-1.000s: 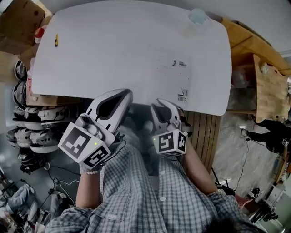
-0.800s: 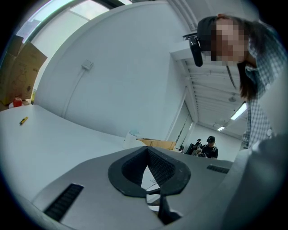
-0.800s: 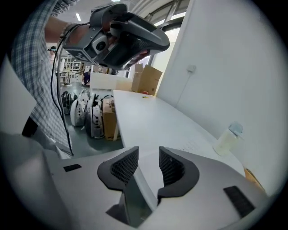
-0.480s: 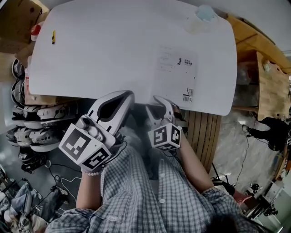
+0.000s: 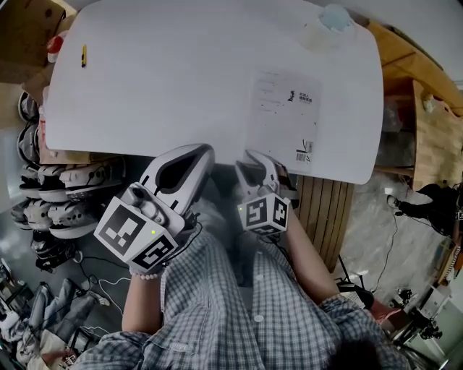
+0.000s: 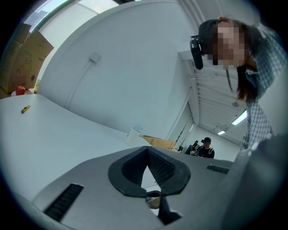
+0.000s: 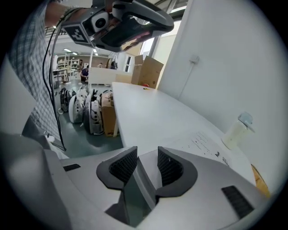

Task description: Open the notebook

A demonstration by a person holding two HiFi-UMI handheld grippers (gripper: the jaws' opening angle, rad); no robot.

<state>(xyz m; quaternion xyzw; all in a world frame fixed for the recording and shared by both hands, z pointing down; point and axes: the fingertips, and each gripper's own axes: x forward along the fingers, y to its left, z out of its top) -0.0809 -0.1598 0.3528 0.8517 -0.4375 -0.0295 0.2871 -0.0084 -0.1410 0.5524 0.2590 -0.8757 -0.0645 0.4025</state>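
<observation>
Had just been spreading the jaws of the right hand-held gripper, wider than a second earlier, with nothing between the ribbed pads; left it released over the near edge of the desk. Kept the left hand-held gripper clenched on nothing, pads pressed together as before, also at the desk's near edge and little moved. Found the notebook where it had been, flat and closed on the desk's right part, close to the near edge and just beyond the right hand-held gripper, touched by neither. Showed its outline and print more plainly in the head view than a second before.

Counted two hand-held grippers, one notebook, one pale lidded cup at the desk's far right corner, and one small yellow item near the desk's far left edge.

Could not read the notebook's print, too small, nor tell its spine side, the pale cover nearly merging with the desk. Could not count or identify the rounded white-and-black things below the desk's left side, partly cut off by the desk's edge.
</observation>
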